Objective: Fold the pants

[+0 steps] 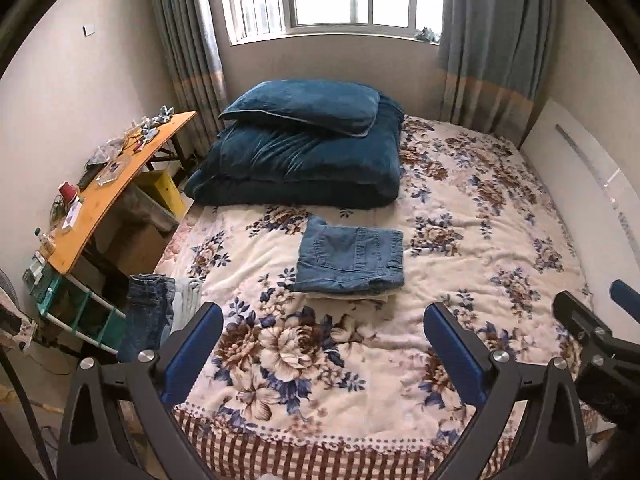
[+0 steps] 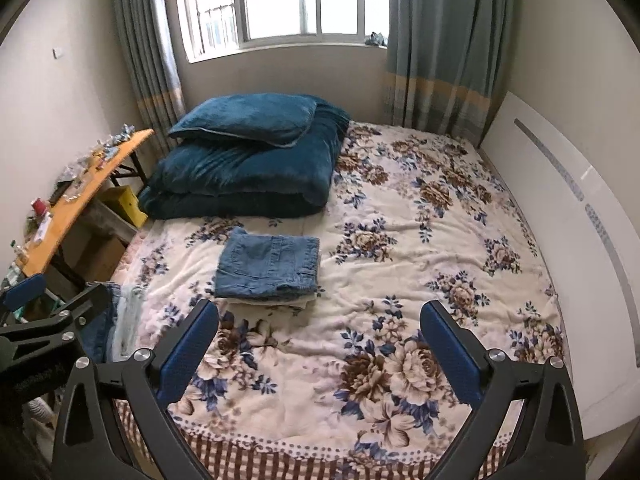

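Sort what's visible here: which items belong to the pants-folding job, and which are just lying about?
Job:
- folded jeans on a pale folded garment
- unfolded pants draped at the bed's left edge
- left claw and right claw, both open and empty

Lying about:
- blue pillow
- blue quilt
- cluttered desk

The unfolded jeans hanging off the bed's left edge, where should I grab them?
Grip the jeans at the bunched top on the bed's edge, coming from the right over the bed with the open left gripper; the rest drapes down.
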Demonstrator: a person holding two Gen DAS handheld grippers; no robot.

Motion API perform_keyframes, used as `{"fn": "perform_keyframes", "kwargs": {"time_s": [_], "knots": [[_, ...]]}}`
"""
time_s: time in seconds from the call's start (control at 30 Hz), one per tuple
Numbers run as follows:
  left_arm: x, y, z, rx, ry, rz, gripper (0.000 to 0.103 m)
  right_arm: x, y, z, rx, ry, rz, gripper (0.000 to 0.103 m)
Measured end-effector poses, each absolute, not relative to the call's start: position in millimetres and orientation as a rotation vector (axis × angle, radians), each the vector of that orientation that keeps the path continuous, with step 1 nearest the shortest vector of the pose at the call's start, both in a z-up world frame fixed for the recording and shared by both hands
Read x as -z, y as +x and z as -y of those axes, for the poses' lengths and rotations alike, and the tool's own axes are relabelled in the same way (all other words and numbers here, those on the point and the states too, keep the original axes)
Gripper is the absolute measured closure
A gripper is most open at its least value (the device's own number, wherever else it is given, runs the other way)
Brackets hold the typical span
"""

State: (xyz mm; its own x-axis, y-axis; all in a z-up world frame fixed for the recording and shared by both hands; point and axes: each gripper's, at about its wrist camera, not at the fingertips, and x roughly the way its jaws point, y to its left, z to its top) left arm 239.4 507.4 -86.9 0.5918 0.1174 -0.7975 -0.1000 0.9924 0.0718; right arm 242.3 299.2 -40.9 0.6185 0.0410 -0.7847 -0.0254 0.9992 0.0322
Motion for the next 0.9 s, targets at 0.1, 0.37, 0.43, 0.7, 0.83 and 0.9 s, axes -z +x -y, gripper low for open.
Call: {"fn": "perform_keyframes", "kwargs": {"time_s": [0.1,0.37,0.43,0.7,0.83,0.9], "knots": [[98.4,254.0,-509.5,-0.138,0.027,-0.938,0.0,54.5,266.2,-302.4,-0.027,0.005,-0.923,0.0],[123.1,291.9,-514.5,-0.144,0.027,-0.978,0.0,96.5,320.1,-309.2,-0.002,-0.011,-0.981,0.0],[127.4,298.5,-515.0,-0.15,0.037,-0.987,0.0,106.1,329.5,-311.1,0.001,-0.014,-0.999,0.0],[142.4,315.7,-518.6,-0.15,0.028,-1.023,0.0,129.9,351.2,-315.9,0.009,-0.027,-1.026,0.0],[144.6,318.4,-518.5,-0.145,0.028,-1.028,0.0,139.2,354.7,-317.9,0.005,-0.028,-1.044,0.0],[144.4,317.0,-518.6,-0.144,0.025,-1.028,0.0,142.1,351.7,-318.2,0.004,-0.029,-1.047,0.0]]}}
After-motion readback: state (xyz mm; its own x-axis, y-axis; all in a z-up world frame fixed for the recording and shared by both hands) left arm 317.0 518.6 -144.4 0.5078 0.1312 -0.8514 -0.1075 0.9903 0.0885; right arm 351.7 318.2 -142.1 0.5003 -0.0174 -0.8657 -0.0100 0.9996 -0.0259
